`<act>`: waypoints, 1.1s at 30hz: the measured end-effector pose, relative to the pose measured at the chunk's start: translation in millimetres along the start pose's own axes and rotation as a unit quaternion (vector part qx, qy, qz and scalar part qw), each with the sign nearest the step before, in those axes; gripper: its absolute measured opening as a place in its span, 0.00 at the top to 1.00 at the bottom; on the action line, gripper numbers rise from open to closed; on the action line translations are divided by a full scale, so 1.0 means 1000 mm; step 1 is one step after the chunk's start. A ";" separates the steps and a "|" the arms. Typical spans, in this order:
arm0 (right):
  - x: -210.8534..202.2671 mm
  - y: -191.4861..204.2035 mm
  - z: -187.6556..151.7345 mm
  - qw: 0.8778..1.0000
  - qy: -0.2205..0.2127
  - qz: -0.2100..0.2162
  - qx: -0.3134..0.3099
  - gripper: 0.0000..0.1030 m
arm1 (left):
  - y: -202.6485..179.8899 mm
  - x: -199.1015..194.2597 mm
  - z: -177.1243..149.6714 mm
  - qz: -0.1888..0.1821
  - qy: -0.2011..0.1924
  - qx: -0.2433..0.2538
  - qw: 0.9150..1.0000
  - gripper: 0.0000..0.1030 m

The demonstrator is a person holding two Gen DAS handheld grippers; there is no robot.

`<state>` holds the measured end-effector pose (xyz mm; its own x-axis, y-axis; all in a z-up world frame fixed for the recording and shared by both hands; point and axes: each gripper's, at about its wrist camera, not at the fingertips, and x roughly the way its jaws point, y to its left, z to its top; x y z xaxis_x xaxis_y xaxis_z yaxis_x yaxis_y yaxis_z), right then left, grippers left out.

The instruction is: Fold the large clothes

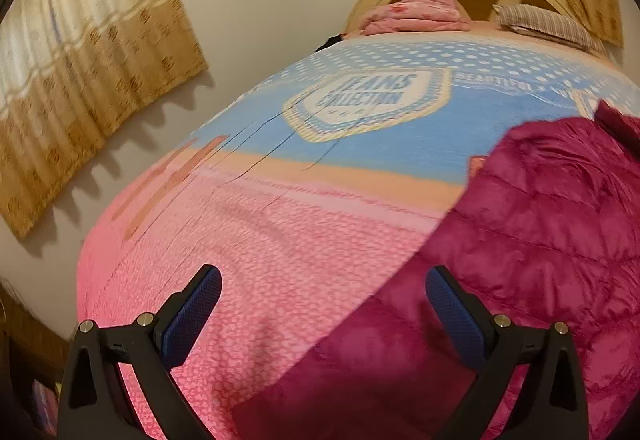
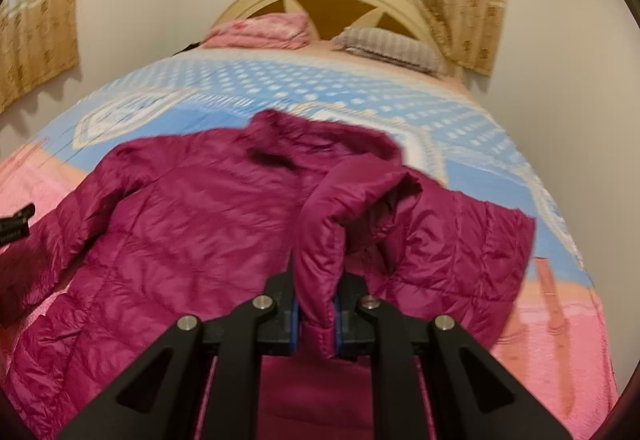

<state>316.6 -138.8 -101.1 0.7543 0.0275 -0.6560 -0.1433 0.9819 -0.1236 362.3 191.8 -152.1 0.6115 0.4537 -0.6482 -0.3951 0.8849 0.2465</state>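
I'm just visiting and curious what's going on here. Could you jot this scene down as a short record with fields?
setting: bed with pink and blue cover
garment: magenta puffer jacket spread on the bed
right gripper: shut on the jacket's sleeve, lifting it
left gripper: open, holding nothing, over the jacket's edge
at headboard: striped pillow, folded pink bedding

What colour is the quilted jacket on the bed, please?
Magenta; the jacket shows best in the right wrist view.
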 end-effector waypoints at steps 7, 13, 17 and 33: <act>0.035 0.040 -0.012 0.999 0.029 -0.001 -0.038 0.86 | 0.017 0.014 -0.005 0.024 0.008 -0.012 1.000 0.01; 0.057 0.052 -0.026 0.998 0.048 0.006 -0.047 0.72 | 0.016 0.028 -0.017 0.030 0.029 -0.025 0.999 0.01; 0.061 0.058 -0.029 0.997 0.049 0.003 -0.052 0.60 | 0.015 0.028 -0.018 0.036 0.028 -0.024 0.999 0.01; 0.055 0.094 -0.031 0.991 0.041 -0.028 -0.123 0.32 | 0.037 0.020 -0.034 0.049 0.034 -0.034 0.998 0.01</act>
<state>325.2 -50.3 -171.9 0.7125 -0.0510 -0.6998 -0.2624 0.9056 -0.3332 336.7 230.3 -180.7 0.5208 0.5279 -0.6709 -0.4982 0.8261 0.2633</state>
